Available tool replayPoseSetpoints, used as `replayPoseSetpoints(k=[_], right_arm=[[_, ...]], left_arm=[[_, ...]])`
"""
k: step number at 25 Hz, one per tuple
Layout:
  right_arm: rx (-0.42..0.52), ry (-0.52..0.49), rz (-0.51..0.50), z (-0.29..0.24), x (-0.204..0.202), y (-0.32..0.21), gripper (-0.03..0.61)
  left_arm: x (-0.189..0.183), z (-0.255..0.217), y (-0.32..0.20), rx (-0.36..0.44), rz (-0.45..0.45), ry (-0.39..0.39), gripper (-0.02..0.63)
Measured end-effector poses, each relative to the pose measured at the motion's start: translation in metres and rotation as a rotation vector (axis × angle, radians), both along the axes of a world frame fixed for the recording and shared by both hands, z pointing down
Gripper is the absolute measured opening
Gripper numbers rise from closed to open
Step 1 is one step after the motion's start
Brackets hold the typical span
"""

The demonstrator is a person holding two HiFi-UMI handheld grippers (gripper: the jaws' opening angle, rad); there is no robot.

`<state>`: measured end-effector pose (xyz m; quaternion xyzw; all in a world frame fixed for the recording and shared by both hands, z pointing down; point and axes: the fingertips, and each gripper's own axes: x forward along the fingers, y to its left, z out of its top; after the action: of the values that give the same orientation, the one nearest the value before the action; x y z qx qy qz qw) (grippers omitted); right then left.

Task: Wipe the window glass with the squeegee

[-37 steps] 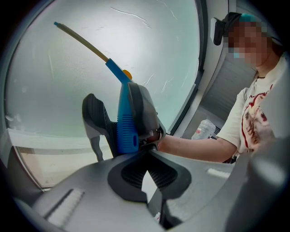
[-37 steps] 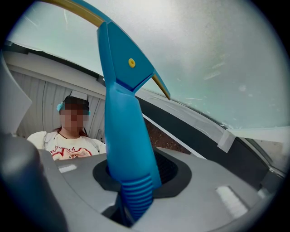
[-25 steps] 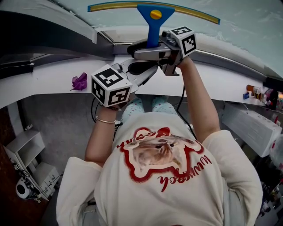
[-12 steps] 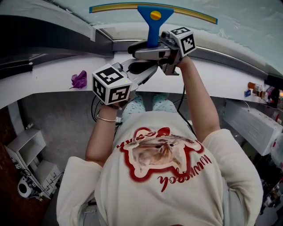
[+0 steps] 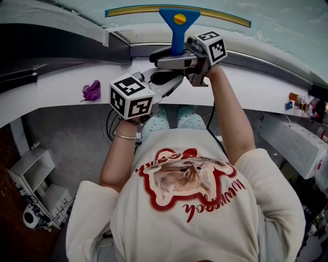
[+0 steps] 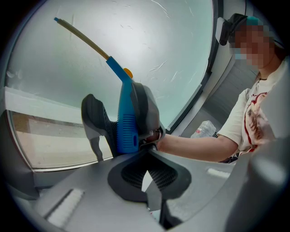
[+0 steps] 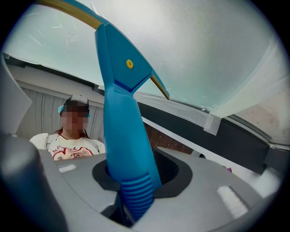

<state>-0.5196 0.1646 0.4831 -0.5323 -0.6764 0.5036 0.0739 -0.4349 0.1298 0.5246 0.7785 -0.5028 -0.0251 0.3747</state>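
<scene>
Pale, scratch-flecked window glass is standing above a white sill, with the wipe underway.
The right tongs are gripping the squeegee by its ribbed blue plastic handle, and their jaws have just been easing wider around it. The thin curved yellow blade is lying low on the glass. The left tongs are sitting closed and empty. By my judgement this pass is nearly finished, though streaks suggest more are needed.
</scene>
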Motion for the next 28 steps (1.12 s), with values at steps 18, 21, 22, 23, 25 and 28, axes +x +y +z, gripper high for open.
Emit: replayPoseSetpoints(k=[18, 21, 22, 23, 25, 28], right_arm=[[-0.024, 0.043, -0.006, 0.027, 0.003, -0.003, 0.153], [-0.030, 0.051, -0.007, 0.031, 0.004, -0.003, 0.153], [-0.031, 0.054, -0.007, 0.033, 0.004, -0.003, 0.153], [-0.031, 0.057, -0.007, 0.035, 0.004, -0.003, 0.153], [-0.031, 0.064, -0.007, 0.039, 0.005, -0.003, 0.155], [-0.034, 0.073, -0.013, 0.044, 0.005, -0.003, 0.155]], left_arm=[[0.005, 0.025, -0.003, -0.041, 0.006, 0.047, 0.006], [0.006, 0.029, -0.002, -0.049, 0.012, 0.053, 0.006], [0.006, 0.031, -0.002, -0.053, 0.014, 0.055, 0.006], [0.006, 0.032, -0.002, -0.055, 0.016, 0.058, 0.006], [0.007, 0.036, -0.002, -0.060, 0.018, 0.064, 0.006], [0.008, 0.040, -0.003, -0.067, 0.019, 0.078, 0.006]])
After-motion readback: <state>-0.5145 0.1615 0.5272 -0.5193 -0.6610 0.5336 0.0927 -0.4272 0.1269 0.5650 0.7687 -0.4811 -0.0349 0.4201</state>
